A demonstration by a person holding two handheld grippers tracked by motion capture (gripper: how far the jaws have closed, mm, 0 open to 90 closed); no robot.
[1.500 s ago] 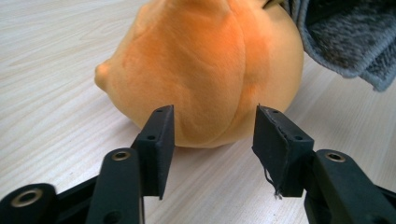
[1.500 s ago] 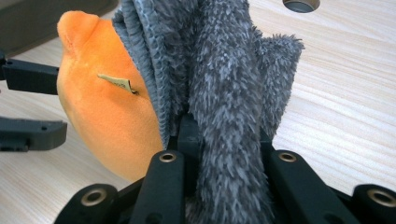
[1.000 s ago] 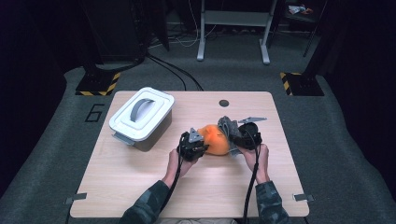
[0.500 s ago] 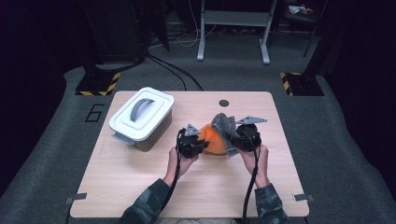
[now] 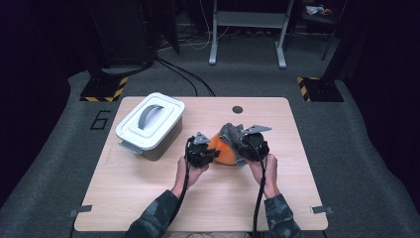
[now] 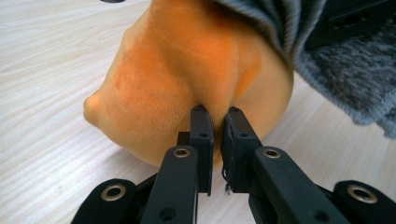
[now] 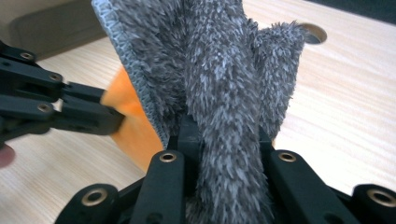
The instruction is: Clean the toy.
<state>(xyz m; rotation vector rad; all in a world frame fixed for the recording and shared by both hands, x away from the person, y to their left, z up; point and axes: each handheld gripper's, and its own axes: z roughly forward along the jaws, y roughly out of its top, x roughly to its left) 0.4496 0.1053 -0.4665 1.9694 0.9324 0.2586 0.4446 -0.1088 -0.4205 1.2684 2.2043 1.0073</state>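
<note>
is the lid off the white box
No, the white box near the table's left edge has its lid on, grey handle up.

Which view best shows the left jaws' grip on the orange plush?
The left gripper view: the left gripper has its jaws pinched on a fold of the orange plush, seen close up. The high view shows the plush between both grippers, partly covered by the grey cloth. The right gripper view shows an orange sliver behind the cloth.
</note>
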